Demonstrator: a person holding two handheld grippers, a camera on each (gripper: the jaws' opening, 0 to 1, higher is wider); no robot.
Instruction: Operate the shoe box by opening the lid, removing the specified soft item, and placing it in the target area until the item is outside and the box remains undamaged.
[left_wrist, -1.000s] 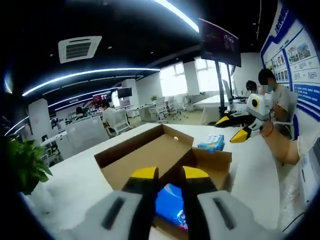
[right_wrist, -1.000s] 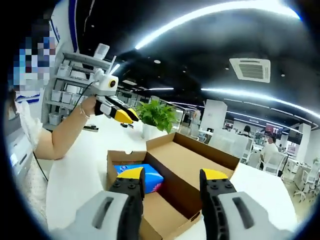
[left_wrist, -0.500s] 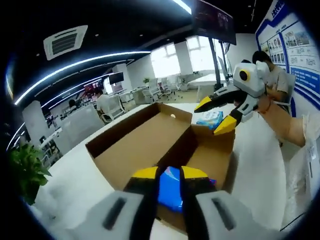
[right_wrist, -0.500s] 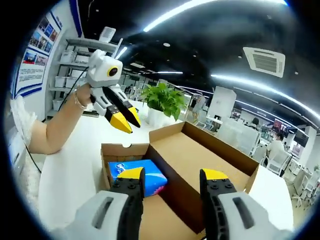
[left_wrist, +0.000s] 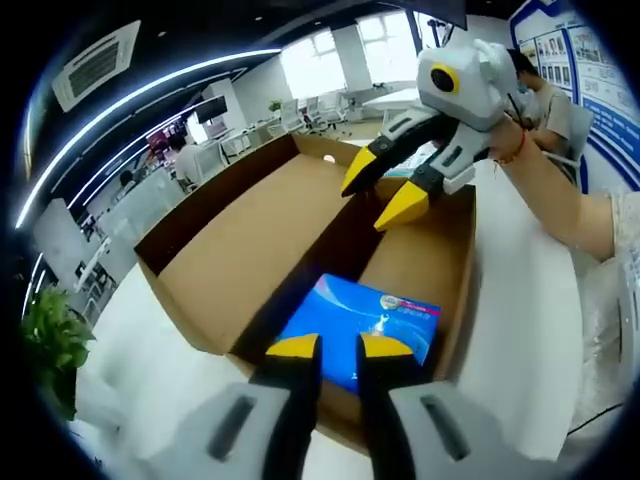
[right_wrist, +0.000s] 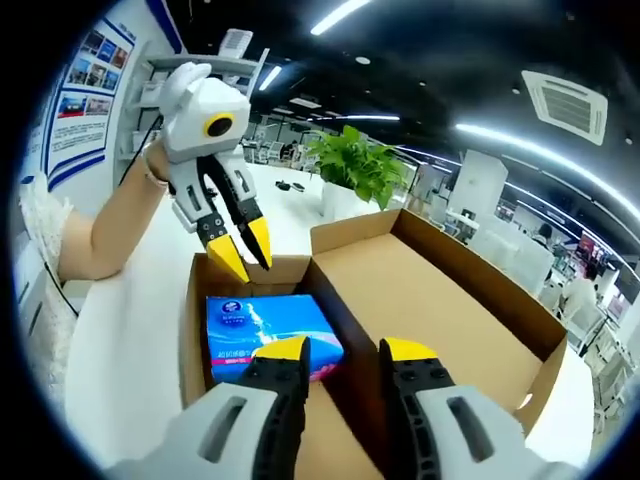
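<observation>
Already open: shoe box (left_wrist: 300, 230) lid; blue soft pack (right_wrist: 262, 330) inside, unlifted; left hand-held gripper (left_wrist: 338, 348) and right hand-held gripper (right_wrist: 345, 350) spread, empty.

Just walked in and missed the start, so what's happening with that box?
A person works two handheld grippers over an open cardboard shoe box on a white table. The lid is folded back, and a blue soft pack lies inside. The left gripper and right gripper hover above the pack, jaws apart, neither gripping it yet.
</observation>
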